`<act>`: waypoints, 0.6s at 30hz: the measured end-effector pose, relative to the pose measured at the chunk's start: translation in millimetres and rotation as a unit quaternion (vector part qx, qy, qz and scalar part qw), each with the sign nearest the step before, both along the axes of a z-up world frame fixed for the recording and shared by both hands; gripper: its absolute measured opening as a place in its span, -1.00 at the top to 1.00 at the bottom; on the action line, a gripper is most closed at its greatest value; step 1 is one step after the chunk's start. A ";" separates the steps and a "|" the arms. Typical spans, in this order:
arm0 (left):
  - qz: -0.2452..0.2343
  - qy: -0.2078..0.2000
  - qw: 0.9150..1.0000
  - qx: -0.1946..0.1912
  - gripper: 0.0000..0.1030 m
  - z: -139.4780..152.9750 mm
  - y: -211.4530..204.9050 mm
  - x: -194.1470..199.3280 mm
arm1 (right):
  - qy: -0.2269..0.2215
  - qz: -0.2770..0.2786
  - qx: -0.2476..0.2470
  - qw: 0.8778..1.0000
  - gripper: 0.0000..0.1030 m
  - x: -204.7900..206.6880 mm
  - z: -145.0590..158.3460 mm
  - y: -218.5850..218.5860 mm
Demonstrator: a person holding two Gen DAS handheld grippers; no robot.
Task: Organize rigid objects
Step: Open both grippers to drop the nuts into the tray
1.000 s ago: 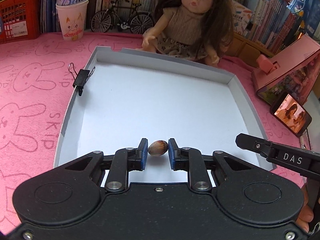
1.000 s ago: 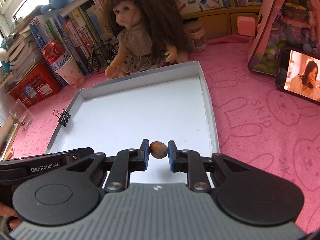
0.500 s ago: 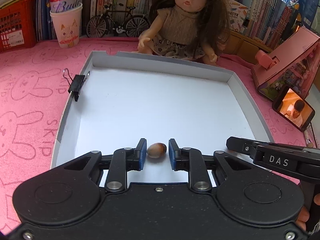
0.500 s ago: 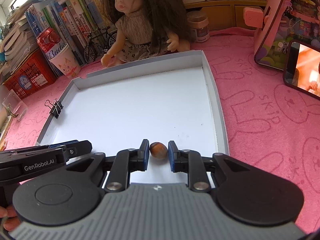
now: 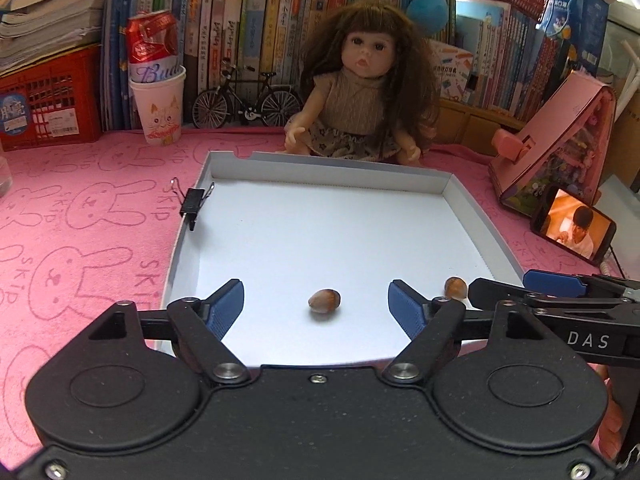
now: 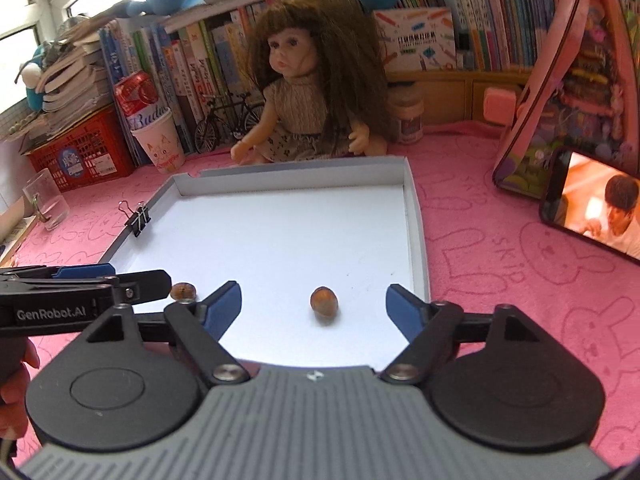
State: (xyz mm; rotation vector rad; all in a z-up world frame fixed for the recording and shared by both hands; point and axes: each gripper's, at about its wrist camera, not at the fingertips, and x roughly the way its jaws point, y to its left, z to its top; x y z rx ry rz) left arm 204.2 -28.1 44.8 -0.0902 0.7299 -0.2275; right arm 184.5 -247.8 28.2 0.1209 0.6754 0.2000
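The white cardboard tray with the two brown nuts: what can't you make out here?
- White cardboard tray: near edge hidden in both views by the gripper bodies.
- Right-hand brown nut: partly hidden behind the left gripper's blue finger in the left wrist view.
- Left-hand brown nut: partly covered by a dark finger in the right wrist view.
- Black binder clip: how it grips the tray wall is too small to tell.

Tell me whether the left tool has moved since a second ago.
Yes. The left tool backed away from the doll, its jaws opening off the hazelnut on the tray.
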 end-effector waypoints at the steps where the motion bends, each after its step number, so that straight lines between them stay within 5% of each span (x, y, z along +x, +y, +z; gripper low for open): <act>1: 0.000 -0.005 1.000 -0.001 -0.55 1.5 2.0 -6.2 | -0.005 0.001 0.003 1.000 -0.72 -4.6 0.9 -0.8; 7: -0.006 -0.031 0.999 -0.024 -0.75 6.7 12.2 -41.8 | -0.041 0.007 0.016 0.999 -0.79 -35.1 5.0 -3.6; 18: -0.019 -0.071 0.997 -0.029 -0.78 4.8 24.3 -100.2 | -0.093 0.010 0.003 0.996 -0.96 -92.8 -2.8 -4.4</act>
